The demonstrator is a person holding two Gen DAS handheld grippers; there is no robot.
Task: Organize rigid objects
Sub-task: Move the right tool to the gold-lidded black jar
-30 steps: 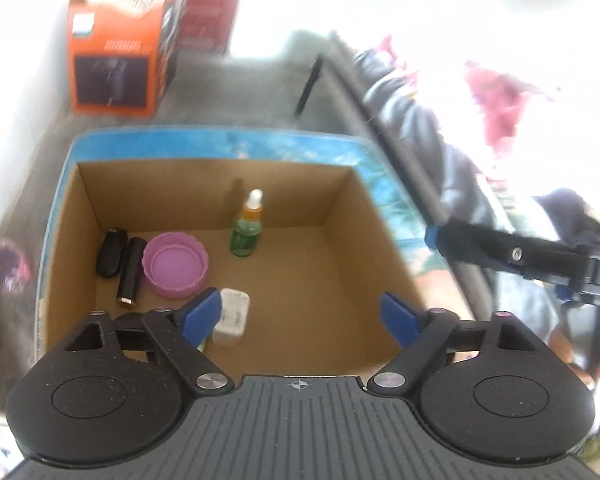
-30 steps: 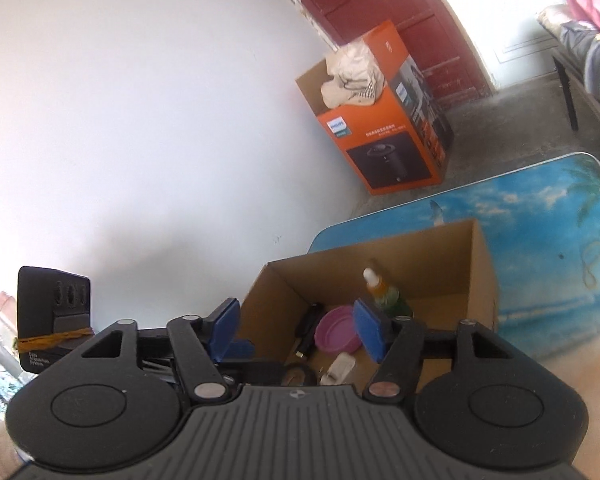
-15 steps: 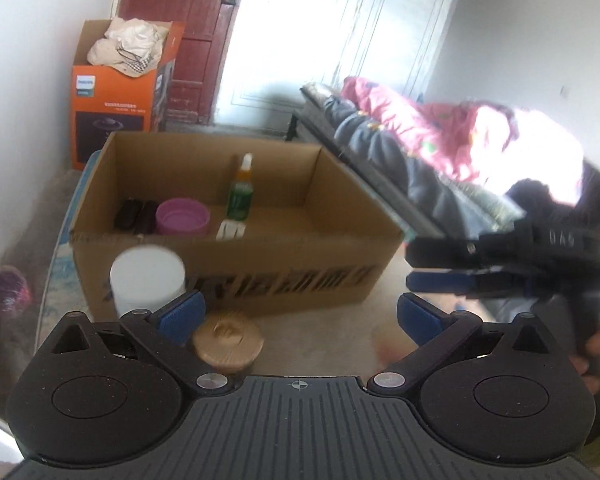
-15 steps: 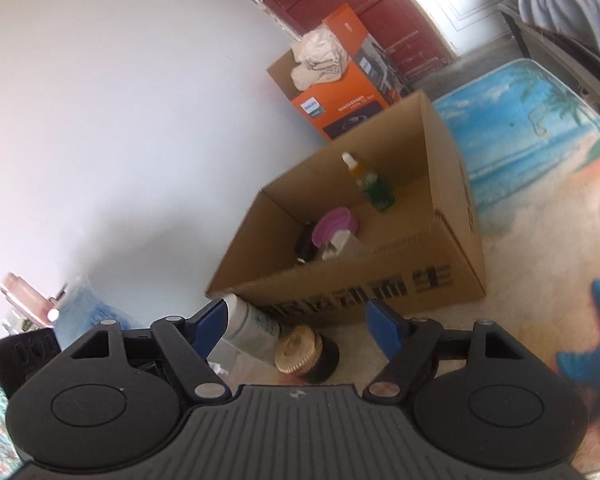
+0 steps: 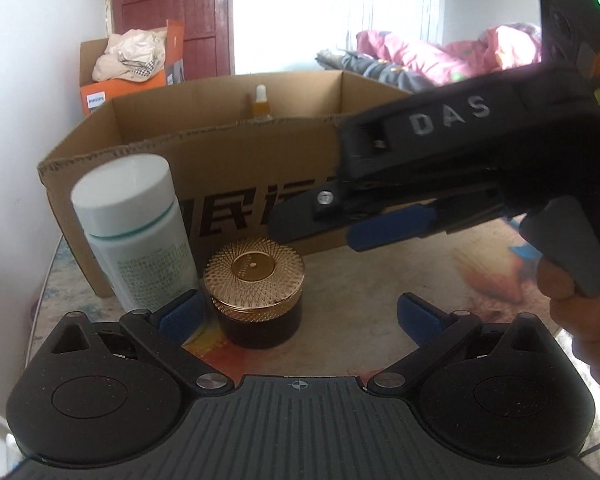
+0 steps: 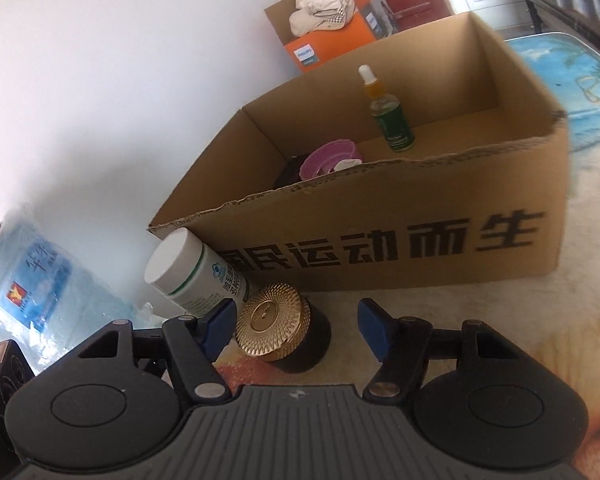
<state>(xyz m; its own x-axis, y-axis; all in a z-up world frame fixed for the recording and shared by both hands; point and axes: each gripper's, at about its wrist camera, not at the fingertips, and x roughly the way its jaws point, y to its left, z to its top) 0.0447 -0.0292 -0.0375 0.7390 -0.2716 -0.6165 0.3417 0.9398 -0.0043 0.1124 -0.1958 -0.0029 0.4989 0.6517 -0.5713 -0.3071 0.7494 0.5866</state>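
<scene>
Low down: ribbed gold-lidded dark jar – smooth white bottle beside corrugated box.

Two bottles, one jar, maybe.

Both hand-held grippers open

Daylit, blown-out doorway, fisheye-bent edges, perhaps slight motion blur
</scene>
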